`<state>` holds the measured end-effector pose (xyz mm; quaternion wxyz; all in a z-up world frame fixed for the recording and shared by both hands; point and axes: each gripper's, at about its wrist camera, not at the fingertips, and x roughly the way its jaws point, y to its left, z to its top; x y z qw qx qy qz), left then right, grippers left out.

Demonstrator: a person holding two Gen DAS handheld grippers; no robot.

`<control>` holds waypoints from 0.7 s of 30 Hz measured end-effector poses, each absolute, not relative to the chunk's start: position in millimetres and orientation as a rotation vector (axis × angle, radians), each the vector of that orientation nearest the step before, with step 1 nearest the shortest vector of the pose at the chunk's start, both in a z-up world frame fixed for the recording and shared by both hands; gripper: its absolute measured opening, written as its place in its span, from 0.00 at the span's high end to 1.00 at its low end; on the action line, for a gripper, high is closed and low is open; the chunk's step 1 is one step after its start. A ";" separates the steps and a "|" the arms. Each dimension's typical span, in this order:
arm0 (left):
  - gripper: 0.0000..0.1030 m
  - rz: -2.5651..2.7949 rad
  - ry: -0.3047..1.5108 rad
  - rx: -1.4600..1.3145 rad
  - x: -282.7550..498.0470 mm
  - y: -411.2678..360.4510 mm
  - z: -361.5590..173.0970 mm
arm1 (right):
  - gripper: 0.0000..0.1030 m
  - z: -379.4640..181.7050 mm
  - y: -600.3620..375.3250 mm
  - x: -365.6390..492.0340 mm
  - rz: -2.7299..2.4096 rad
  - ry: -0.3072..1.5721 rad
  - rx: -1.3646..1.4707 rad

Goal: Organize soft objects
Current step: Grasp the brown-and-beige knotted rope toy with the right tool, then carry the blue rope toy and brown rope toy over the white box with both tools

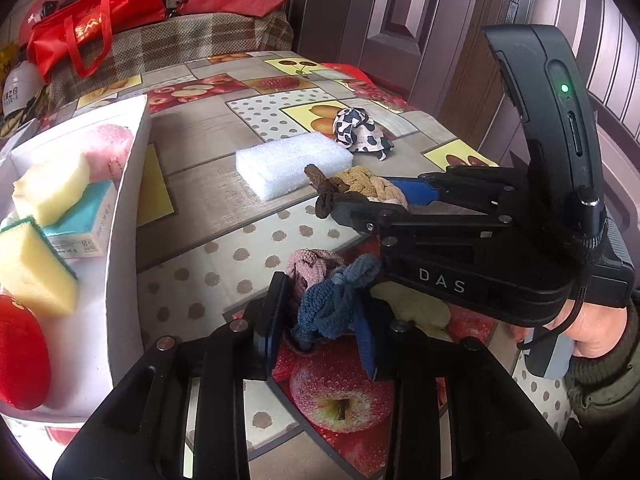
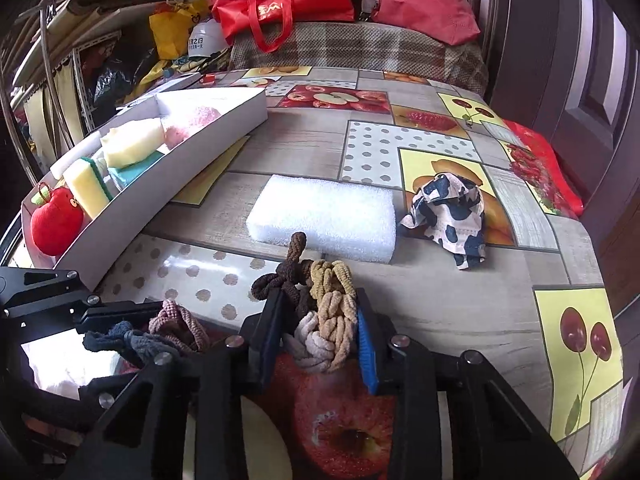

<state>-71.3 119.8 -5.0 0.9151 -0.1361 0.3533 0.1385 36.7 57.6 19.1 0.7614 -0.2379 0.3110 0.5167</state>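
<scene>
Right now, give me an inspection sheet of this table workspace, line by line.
Surface: fruit-print oilcloth table, flat.
Job's things: white foam block and cow-print cloth lie loose; white cardboard tray holds yellow sponges and a red plush apple.
Clutter: red tote bags behind the table.
Grippers: left gripper shut on a blue and pink knotted hair-tie bundle; right gripper shut on a brown and tan knotted hair-tie bundle.
Cables: thin black cord at the right hand.
Surroundings: dark panelled door, shelving.
</scene>
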 end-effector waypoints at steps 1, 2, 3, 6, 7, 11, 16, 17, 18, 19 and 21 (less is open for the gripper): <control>0.71 0.286 0.712 -0.275 -73.6 118.8 -2.9 | 0.68 23.4 51.6 39.6 1.116 0.662 -0.478; 0.72 0.287 0.697 -0.265 -75.3 116.6 -0.9 | 0.68 27.6 44.8 43.8 1.109 0.650 -0.430; 0.72 0.289 0.679 -0.250 -78.0 113.6 1.8 | 0.68 31.6 37.7 47.8 1.102 0.638 -0.379; 0.72 0.261 0.585 -0.209 -90.5 104.3 13.2 | 0.68 42.2 16.3 55.6 1.093 0.592 -0.244; 0.71 0.271 0.547 -0.193 -95.8 101.4 17.4 | 0.68 45.6 11.1 54.8 1.090 0.569 -0.214; 0.71 0.293 0.455 -0.174 -111.0 99.6 27.3 | 0.68 54.7 2.2 40.5 1.074 0.457 -0.200; 0.71 0.384 0.371 -0.052 -125.9 92.2 36.1 | 0.67 60.1 -1.3 24.8 1.042 0.348 -0.225; 0.71 0.412 0.355 -0.023 -130.0 92.3 37.2 | 0.67 60.8 -2.3 23.9 1.041 0.339 -0.219; 0.71 0.442 0.339 -0.003 -136.0 94.2 38.0 | 0.67 61.1 -2.8 23.3 1.041 0.332 -0.215; 0.71 0.467 0.327 0.001 -141.3 99.0 38.7 | 0.67 61.4 -2.4 23.0 1.043 0.329 -0.212; 0.71 0.524 0.314 -0.016 -152.9 114.9 38.5 | 0.67 61.6 0.8 22.0 1.055 0.326 -0.210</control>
